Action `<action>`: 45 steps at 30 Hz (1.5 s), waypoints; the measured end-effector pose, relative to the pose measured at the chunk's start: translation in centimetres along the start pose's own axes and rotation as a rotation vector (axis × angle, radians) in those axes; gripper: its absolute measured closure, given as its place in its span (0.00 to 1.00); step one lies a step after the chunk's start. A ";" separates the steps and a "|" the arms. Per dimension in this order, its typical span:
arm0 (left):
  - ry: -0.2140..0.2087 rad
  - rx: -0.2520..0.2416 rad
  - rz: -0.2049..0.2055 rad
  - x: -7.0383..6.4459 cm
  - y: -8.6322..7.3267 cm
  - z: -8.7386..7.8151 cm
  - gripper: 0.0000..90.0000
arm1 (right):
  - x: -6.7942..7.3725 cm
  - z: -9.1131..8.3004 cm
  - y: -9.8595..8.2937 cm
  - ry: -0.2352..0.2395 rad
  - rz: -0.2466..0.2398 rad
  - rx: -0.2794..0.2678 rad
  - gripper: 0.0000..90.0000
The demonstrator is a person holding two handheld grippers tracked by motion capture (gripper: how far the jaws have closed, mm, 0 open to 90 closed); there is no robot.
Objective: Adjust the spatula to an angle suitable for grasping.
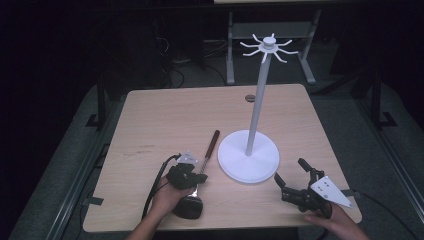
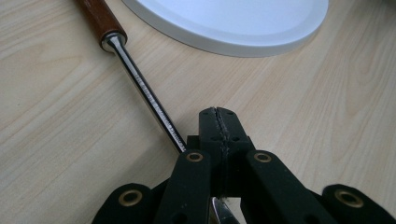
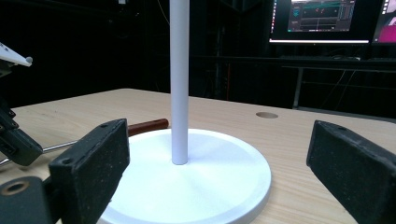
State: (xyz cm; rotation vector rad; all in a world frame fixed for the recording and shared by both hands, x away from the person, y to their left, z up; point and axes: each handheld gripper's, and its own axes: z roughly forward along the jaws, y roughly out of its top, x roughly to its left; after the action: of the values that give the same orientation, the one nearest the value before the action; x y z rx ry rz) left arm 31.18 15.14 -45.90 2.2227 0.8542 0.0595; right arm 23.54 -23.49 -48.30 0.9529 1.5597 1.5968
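A utensil lies flat on the table: brown wooden handle [image 1: 214,139], thin metal shaft [image 2: 144,91], and a dark head [image 1: 189,206] by the person's left hand. My left gripper [image 1: 196,176] sits low over the shaft. Its jaws are pressed together [image 2: 218,115], and the shaft runs beside and under the left one. A white stand has a round base [image 1: 248,156], a tall pole [image 1: 257,100] and a ring of hooks [image 1: 269,46] on top. My right gripper [image 1: 290,171] is open, just right of the base and facing the pole [image 3: 180,79]. Nothing is between its pads [image 3: 95,161].
The wooden table [image 1: 165,115] has a round cable hole [image 1: 249,98] at its far edge. The right hand rests close to the front right corner. Monitors [image 3: 322,18] glow in the dark behind the table. A metal frame [image 1: 270,30] stands on the floor beyond.
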 end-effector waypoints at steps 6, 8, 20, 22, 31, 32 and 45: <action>0.021 0.009 -0.003 0.2 -0.1 -0.2 1.00 | 0.0 0.0 0.0 0.000 0.001 0.001 0.06; 0.033 0.024 0.009 0.5 -0.1 -0.2 1.00 | 0.0 0.0 0.0 0.000 0.002 0.002 0.06; 0.075 0.035 -0.023 1.7 -0.3 -0.8 1.00 | 0.0 0.0 0.0 0.001 0.003 0.002 0.06; 0.082 0.032 -0.029 2.0 -0.4 -1.0 1.00 | 0.0 0.0 0.0 0.001 0.003 0.002 0.06; 0.123 0.039 -0.043 3.5 -0.6 -1.9 1.00 | 0.0 0.0 0.0 0.001 0.001 0.001 0.06; 0.123 0.039 -0.043 3.5 -0.6 -1.9 1.00 | 0.0 0.0 0.0 0.001 0.001 0.001 0.06; 0.161 0.022 -0.073 5.5 -1.1 -3.2 1.00 | 0.0 0.0 0.0 0.000 0.000 0.001 0.06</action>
State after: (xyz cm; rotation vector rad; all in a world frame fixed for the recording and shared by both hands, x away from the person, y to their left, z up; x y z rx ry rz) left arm 33.94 21.00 -45.45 2.2275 1.0275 0.1968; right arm 23.54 -23.49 -48.30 0.9532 1.5604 1.5969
